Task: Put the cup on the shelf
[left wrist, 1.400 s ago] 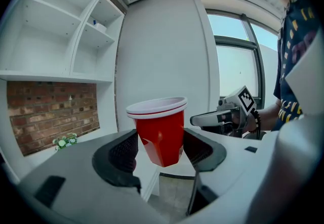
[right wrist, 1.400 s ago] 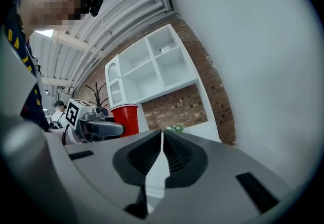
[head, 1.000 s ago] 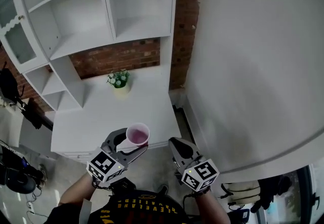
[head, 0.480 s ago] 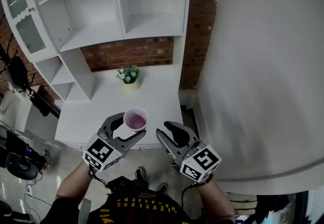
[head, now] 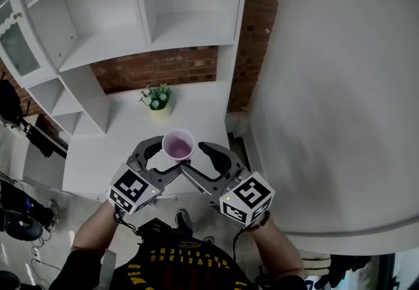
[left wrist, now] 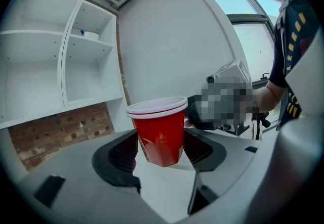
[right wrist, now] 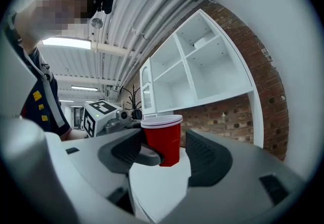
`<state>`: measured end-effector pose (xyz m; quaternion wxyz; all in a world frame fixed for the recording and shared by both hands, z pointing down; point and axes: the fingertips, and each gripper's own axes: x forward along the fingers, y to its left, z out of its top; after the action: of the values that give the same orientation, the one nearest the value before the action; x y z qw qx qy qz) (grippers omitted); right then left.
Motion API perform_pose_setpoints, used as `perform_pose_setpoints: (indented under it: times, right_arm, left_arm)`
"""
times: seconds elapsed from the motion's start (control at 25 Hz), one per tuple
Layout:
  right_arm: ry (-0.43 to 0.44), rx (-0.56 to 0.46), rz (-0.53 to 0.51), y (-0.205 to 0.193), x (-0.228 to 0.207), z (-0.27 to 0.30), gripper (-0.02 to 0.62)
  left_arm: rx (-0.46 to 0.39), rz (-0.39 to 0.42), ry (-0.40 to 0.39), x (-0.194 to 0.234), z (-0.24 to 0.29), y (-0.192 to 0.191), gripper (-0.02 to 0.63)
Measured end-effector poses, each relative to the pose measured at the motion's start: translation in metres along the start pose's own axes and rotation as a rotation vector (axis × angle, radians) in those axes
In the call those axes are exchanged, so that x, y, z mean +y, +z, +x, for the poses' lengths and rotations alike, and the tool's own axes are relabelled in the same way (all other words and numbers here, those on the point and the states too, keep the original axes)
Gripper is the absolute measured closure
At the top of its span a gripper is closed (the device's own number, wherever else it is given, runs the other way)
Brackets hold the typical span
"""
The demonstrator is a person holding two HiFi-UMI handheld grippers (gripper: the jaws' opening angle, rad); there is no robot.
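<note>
Counted here: one red cup (head: 178, 145); two tongs, namely left tongs (head: 171, 153) and right tongs (head: 194, 158); one potted plant (head: 155, 97); one white surface (head: 118, 145); one white shelf unit (head: 105, 46); one small white object (left wrist: 91, 35) on an upper shelf; one brick wall (head: 157, 67).

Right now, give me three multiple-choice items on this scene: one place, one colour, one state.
1. Where does the plant stand?
A. on the white counter
B. on an upper shelf
C. on the floor

2. What colour is the cup on the outside?
A. blue
B. red
C. green

3. What state is the left gripper in?
A. open and empty
B. fingers shut on the cup
C. shut and empty

Key:
1 A: the head view shows the plant on the counter.
2 B: the cup's side wall is red in both gripper views.
3 B: the fingers press the cup's sides and hold it up off the counter.
</note>
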<state>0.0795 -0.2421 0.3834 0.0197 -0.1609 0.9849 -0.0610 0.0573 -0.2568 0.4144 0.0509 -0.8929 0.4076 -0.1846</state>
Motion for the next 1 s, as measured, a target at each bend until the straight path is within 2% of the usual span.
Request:
perform_pose_setpoints:
  times: [0.2,0.52,0.8,1.0]
  right_arm:
    - [-0.023,0.034,0.001,-0.002,-0.03,0.037,0.341]
    - [-0.026,0.09,-0.038,-0.009,-0.053,0.095,0.341]
    - [-0.038,0.087,-0.057,-0.007,-0.065,0.132,0.341]
    - [0.007,0.104,-0.047,-0.012,-0.068,0.142,0.341]
  left_arm:
    - [-0.038,0.021,-0.038,0.031,0.02,0.0,0.325]
    - [-0.043,0.021,-0.089,0.078,0.031,-0.019,0.325]
    - [-0.067,-0.002,-0.091,0.113,0.029,-0.03,0.325]
    - [-0.055,-0.033,-0.057,0.122,0.029,-0.037,0.324]
